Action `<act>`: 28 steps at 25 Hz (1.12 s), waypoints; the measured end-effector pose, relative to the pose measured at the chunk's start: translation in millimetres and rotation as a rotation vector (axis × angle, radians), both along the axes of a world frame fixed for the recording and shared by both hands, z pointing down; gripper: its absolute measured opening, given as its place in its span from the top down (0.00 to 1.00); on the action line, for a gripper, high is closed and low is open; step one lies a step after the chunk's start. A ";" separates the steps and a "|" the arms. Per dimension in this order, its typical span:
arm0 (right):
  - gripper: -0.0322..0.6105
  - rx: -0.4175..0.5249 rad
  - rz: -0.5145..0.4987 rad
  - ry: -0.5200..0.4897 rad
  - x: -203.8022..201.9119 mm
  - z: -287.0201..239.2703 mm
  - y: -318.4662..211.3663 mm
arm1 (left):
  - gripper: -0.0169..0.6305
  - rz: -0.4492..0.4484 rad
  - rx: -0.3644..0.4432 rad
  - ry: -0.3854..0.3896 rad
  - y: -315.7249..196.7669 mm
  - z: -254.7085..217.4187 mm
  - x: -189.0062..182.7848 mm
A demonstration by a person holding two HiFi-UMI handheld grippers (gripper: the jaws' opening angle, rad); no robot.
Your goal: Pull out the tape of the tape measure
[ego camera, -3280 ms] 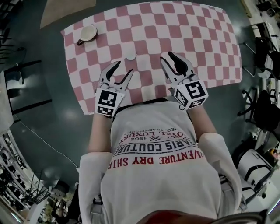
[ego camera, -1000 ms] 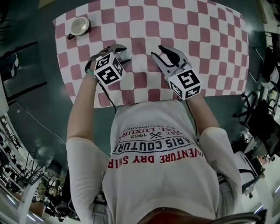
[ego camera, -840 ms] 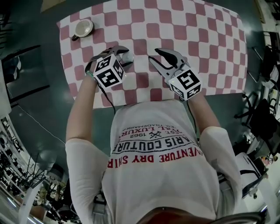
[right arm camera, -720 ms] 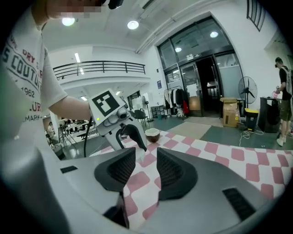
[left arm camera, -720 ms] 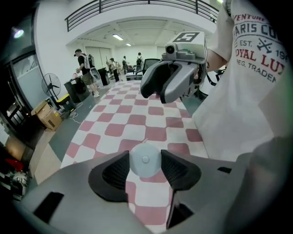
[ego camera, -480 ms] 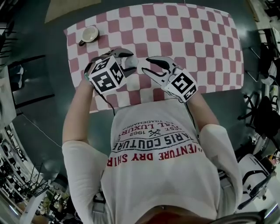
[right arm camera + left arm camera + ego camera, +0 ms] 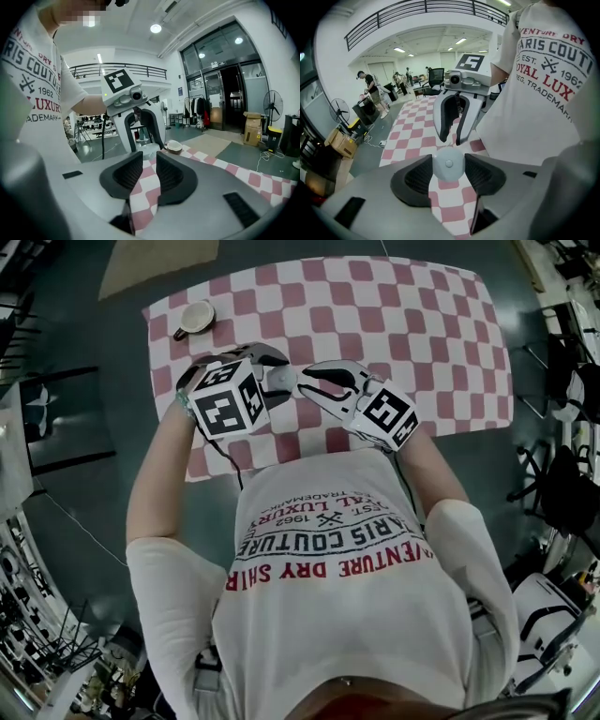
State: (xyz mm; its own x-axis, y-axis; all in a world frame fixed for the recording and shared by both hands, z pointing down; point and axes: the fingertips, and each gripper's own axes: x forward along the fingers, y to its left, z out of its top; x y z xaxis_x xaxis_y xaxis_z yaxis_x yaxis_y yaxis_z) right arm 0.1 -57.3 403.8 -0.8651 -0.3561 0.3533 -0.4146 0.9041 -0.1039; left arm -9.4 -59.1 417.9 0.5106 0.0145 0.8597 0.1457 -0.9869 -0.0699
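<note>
The tape measure (image 7: 448, 164) is a small round white case with a centre button. My left gripper (image 7: 448, 159) is shut on it, a pad pressing each side, and holds it above the red-and-white checked tablecloth (image 7: 412, 324). In the head view the tape measure (image 7: 279, 381) sits just left of my right gripper (image 7: 303, 385), which points left at it. My right gripper (image 7: 149, 157) has just been closing: its jaws stand narrow, with only cloth showing in the gap and the tips right at the case (image 7: 146, 151). No pulled-out tape is visible.
A cup (image 7: 195, 317) stands at the far left corner of the table, also seen as a cup (image 7: 174, 146) past the left gripper. The person's torso is against the near table edge. Dark floor, chairs and equipment ring the table.
My left gripper has lifted the tape measure off the cloth. My right gripper has swung left up to it, and its jaws have narrowed.
</note>
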 end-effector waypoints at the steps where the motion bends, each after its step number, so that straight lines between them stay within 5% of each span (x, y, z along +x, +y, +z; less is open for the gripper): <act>1: 0.80 -0.003 -0.009 0.003 -1.3 0.1 2.1 | 0.61 0.013 0.001 -0.005 2.4 -0.5 -0.8; 15: 0.89 -0.013 -0.085 0.040 -12.4 4.2 16.1 | 0.62 0.107 0.011 -0.002 20.5 -0.1 -7.2; 28: 0.90 -0.014 0.047 0.094 17.2 23.0 -9.7 | 0.62 -0.060 0.041 -0.029 -11.2 22.2 -17.6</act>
